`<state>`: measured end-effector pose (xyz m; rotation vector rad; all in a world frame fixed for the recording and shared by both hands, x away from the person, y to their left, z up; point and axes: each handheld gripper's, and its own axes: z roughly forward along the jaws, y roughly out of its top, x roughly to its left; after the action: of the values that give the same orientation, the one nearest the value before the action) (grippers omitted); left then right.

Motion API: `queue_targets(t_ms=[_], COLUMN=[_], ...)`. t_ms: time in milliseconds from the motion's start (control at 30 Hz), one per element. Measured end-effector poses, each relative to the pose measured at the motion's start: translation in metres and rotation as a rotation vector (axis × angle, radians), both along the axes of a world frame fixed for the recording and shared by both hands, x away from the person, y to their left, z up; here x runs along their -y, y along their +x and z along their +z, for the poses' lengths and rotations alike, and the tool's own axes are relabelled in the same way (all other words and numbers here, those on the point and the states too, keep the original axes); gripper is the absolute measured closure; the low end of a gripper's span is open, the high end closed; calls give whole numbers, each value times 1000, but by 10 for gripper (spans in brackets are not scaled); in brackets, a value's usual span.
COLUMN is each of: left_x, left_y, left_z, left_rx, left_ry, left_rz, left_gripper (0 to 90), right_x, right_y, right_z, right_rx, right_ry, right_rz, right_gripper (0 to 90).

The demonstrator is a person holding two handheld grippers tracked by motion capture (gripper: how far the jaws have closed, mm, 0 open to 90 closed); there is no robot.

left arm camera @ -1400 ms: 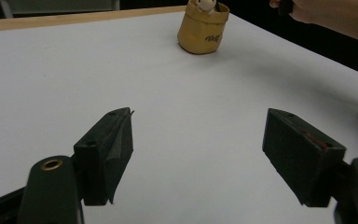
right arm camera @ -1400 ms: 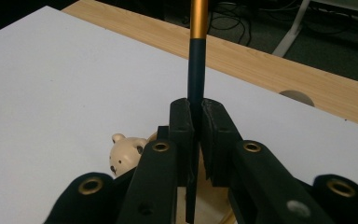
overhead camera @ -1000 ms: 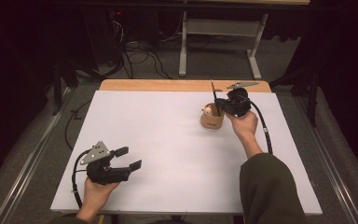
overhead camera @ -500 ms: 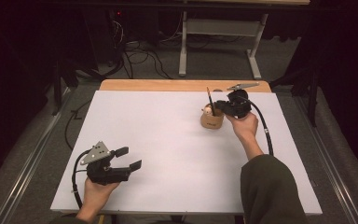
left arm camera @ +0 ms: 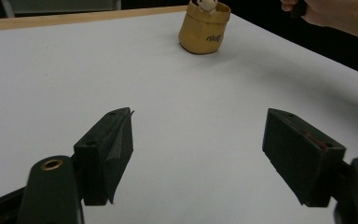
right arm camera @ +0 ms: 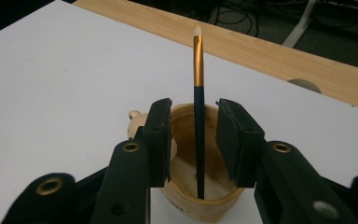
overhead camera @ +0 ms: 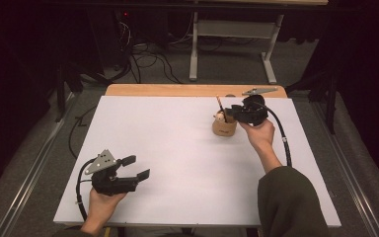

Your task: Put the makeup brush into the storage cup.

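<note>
Near the far right corner of the white table: a small tan holder cup with a thin dark pencil with a gold band standing up inside. Right gripper just above the cup, jaws just opened, pencil between them but not pinched. Left gripper low near the front left corner, jaws spread wide, nothing inside.
</note>
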<state>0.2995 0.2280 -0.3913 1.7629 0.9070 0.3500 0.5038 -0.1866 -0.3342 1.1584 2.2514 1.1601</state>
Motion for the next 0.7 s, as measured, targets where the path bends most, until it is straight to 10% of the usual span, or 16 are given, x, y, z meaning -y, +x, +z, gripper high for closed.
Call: queue_targets(t_ms=[700], left_x=[0], left_y=[0], left_z=[-1], left_rx=[0], left_ry=[-5], left_rz=[3], left_gripper=[250], right_x=[12], right_y=[-17], right_z=[12], right_rx=[20], right_ry=[43], right_rz=[-10], right_gripper=[514])
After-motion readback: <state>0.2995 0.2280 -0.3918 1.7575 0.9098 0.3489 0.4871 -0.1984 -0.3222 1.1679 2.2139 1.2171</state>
